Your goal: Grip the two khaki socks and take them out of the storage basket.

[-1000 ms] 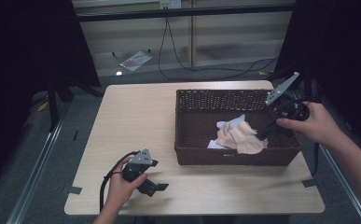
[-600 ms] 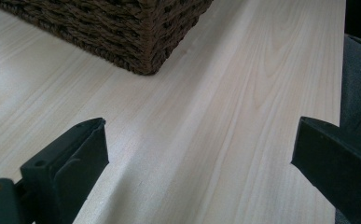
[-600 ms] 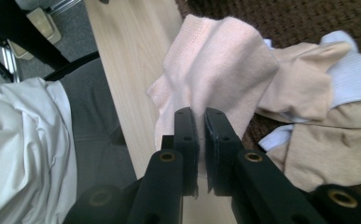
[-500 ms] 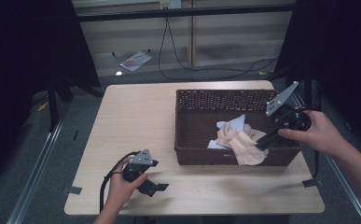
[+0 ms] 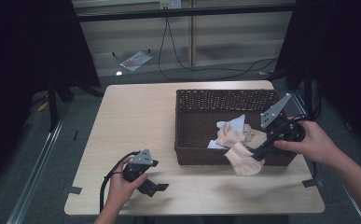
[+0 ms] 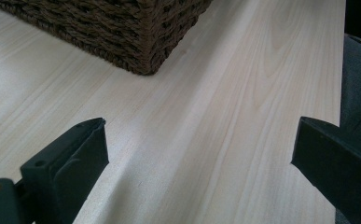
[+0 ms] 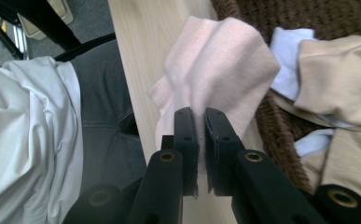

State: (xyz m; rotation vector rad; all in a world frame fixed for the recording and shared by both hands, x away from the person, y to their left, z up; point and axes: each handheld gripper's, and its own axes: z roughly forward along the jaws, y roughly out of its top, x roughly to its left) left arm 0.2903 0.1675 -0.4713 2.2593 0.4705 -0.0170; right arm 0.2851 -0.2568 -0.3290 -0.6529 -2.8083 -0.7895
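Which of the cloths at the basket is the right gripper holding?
The pale pink cloth: the right gripper is shut on it, and it hangs over the basket's near rim. The beige cloth and white cloth lie inside, ungripped.

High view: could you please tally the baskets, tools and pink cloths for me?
Basket: 1
Tools: 2 (left tool, right tool)
Pink cloth: 1
Total: 4
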